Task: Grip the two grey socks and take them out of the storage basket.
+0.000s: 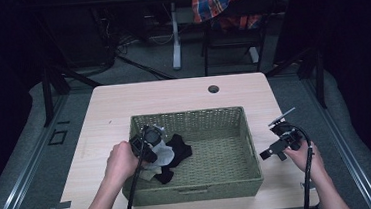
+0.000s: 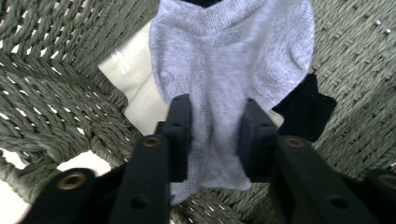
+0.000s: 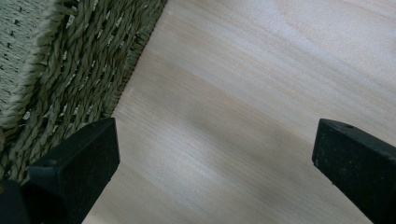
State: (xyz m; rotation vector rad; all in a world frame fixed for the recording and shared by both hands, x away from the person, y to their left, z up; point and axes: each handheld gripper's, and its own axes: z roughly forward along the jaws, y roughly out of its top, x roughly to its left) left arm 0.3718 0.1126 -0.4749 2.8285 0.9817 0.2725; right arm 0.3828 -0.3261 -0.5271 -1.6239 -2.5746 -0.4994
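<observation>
Three socks lie at the near-left end of the woven basket [image 1: 247, 145]; none is out yet. Left gripper [image 2: 214, 135] fingers pinch the grey sock [image 2: 233, 56], atop the cream sock [image 2: 135, 88] and black sock [image 2: 306, 109]. Right gripper [image 3: 212, 163] fingers gape, empty, above the counter [image 3: 261, 70].

Behind my counter [image 1: 122, 97] with its cable hole [image 1: 213, 88], I see a plaid cloth [image 1: 220, 1] draped over a chair [image 1: 228, 36].
</observation>
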